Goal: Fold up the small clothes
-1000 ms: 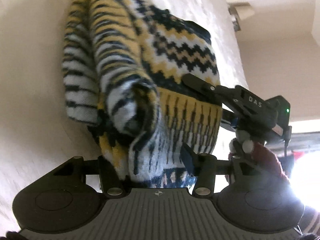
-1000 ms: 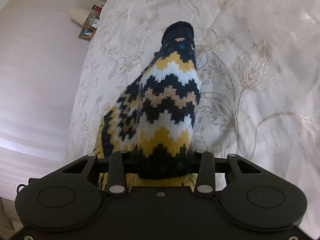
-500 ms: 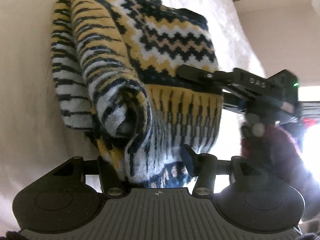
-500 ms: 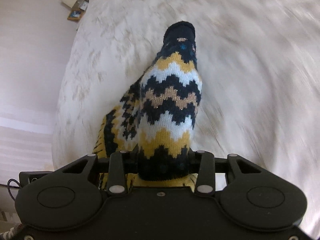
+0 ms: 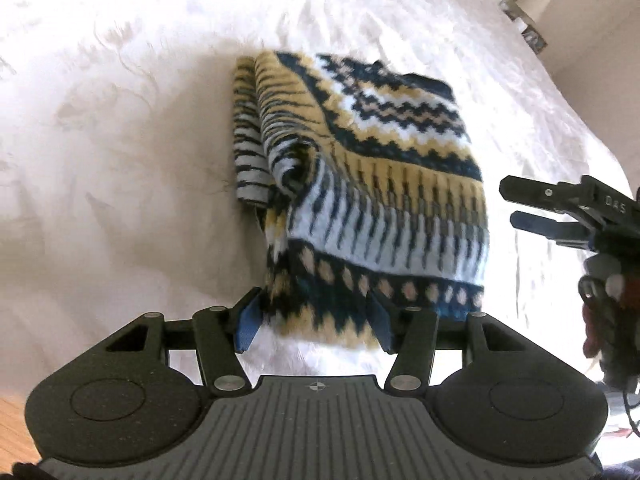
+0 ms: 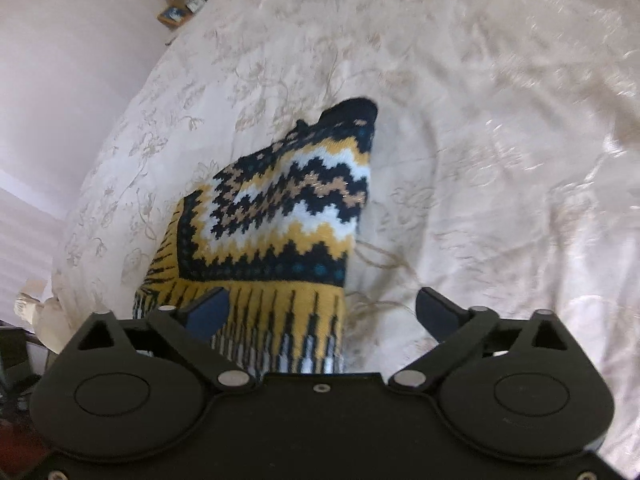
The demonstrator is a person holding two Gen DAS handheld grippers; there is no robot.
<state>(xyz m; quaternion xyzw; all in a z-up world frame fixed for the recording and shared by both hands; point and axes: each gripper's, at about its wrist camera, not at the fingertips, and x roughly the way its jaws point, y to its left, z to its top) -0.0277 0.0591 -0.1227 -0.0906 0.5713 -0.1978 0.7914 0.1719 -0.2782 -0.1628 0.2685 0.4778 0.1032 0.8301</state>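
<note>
A knitted sweater (image 5: 360, 184) in yellow, navy and white zigzags lies folded on the bedspread (image 5: 120, 120). My left gripper (image 5: 312, 316) has the sweater's near edge between its blue pads, which still touch the knit while the jaws are opening. In the right wrist view the sweater (image 6: 288, 216) lies ahead and to the left. My right gripper (image 6: 320, 312) stands wide open above it, its pads clear of the knit. From the left wrist view the right gripper (image 5: 510, 204) hangs just right of the sweater, held by a hand in a dark red sleeve (image 5: 600, 320).
The cream embroidered bedspread (image 6: 480, 160) fills both views. A bedside shelf with small items (image 6: 180, 8) stands by the wall beyond the bed's far left corner. The bed's edge drops off at the left (image 6: 40, 304). Wooden floor (image 5: 12, 420) shows at the lower left.
My right gripper has sprung wide open and let go of the sweater. The sweater has dropped flat onto the bed, and both grippers have drawn back from it.
</note>
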